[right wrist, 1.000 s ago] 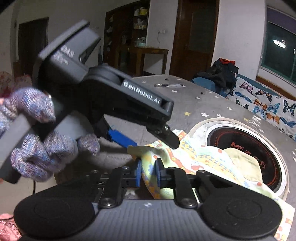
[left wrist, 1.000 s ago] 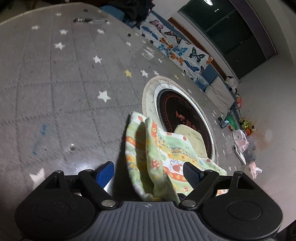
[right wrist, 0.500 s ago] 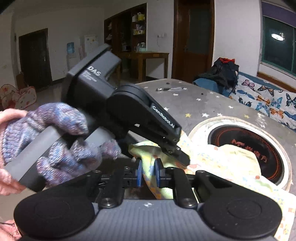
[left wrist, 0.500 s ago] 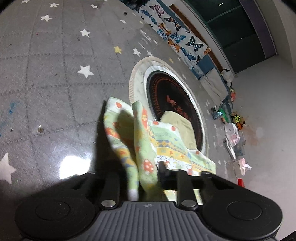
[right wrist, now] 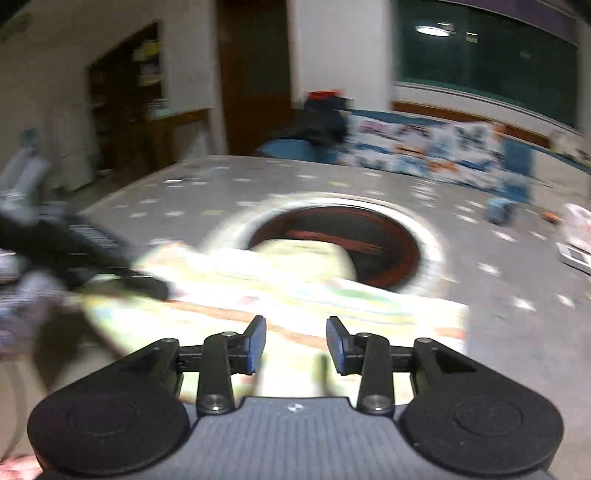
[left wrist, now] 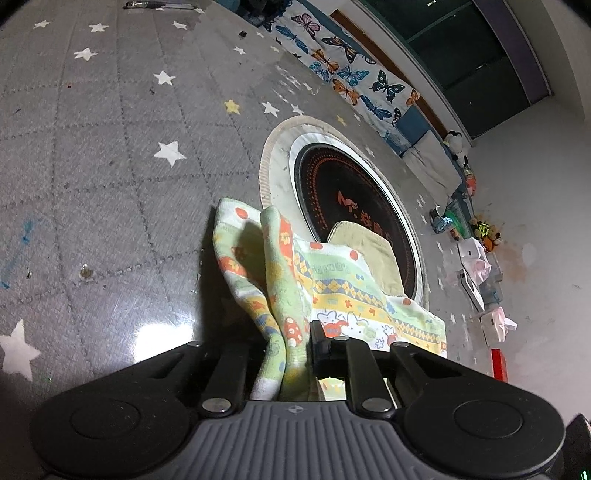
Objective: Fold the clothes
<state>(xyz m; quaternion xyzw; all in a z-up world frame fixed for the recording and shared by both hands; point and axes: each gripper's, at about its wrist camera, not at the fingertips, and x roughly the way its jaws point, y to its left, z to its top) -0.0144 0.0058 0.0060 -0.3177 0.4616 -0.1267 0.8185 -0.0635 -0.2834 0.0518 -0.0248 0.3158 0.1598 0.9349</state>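
Observation:
A small garment (left wrist: 332, 273) in pale green with orange and yellow print lies half on the grey starred table (left wrist: 110, 147), its beige part (left wrist: 365, 251) over the round dark hob (left wrist: 354, 206). My left gripper (left wrist: 291, 336) is closing, and its jaws pinch a raised fold at the garment's near left edge. In the blurred right wrist view, my right gripper (right wrist: 295, 339) is opening above the garment (right wrist: 295, 288); nothing sits between its blue pads (right wrist: 256, 343). The left gripper (right wrist: 151, 286) and a gloved hand (right wrist: 22, 295) show at the left.
The hob (right wrist: 351, 236) has a pale ring set into the table. A pen (left wrist: 155, 4) lies near the far table edge. Beyond the table are a butterfly-print sofa (left wrist: 351, 74) and toys and boxes on the floor (left wrist: 476, 258).
My left gripper went from wide open to pinching the garment's fold. My right gripper let go of the garment, swung right away from the left gripper and now stands open.

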